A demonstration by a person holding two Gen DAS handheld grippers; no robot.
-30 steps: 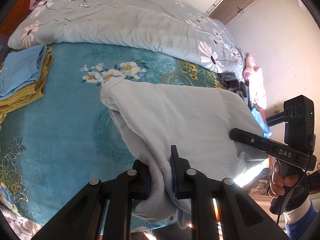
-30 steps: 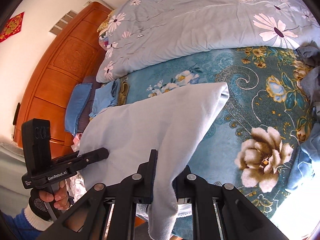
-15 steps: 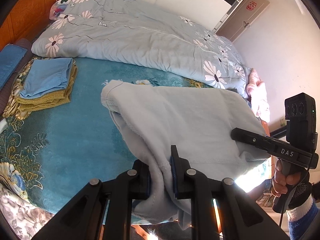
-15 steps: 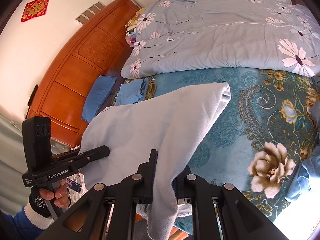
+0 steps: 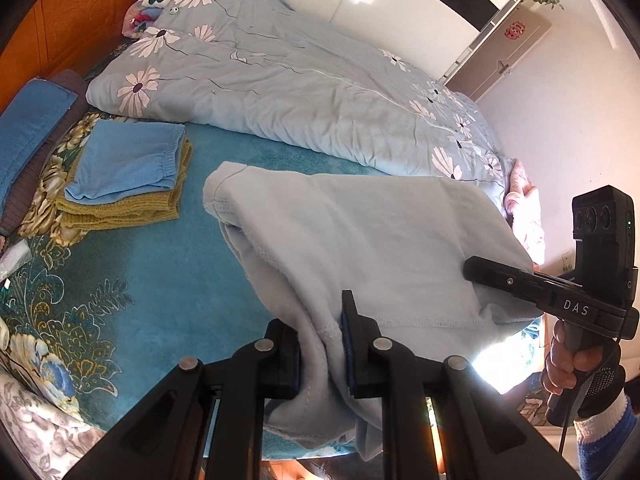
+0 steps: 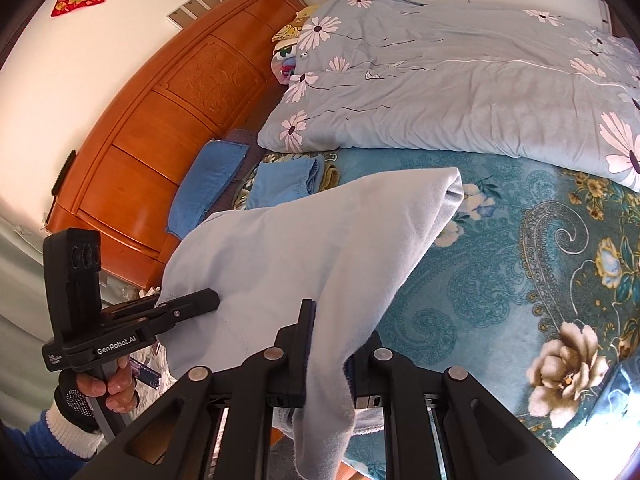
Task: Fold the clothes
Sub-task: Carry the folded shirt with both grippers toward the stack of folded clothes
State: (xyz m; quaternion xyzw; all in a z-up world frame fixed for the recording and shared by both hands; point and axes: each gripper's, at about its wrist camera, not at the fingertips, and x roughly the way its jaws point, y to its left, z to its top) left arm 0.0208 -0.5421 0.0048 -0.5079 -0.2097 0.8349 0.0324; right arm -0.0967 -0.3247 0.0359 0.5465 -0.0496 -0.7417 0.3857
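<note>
A pale blue garment (image 5: 360,240) hangs stretched between both grippers above the teal bedspread (image 5: 140,264). My left gripper (image 5: 320,332) is shut on its hemmed edge, cloth bunched between the pads. My right gripper (image 6: 328,332) is shut on the opposite edge, with a strip of the pale blue garment (image 6: 312,248) drooping below its fingers. Each wrist view shows the other gripper clamped on the far edge: the right gripper (image 5: 472,270) at the right, the left gripper (image 6: 212,300) at the left. The garment's far folded end (image 6: 452,184) points toward the quilt.
A folded blue garment on a folded mustard one (image 5: 128,176) lies at the bed's left. A flowered pale blue quilt (image 5: 300,84) covers the far half. A wooden headboard (image 6: 160,128), a blue pillow (image 6: 208,184) and pink clothes (image 5: 524,208) border the bed.
Both grippers have risen and drawn back with the garment still clamped; more of the quilt, headboard and folded stack now shows. The garment hangs higher off the bedspread.
</note>
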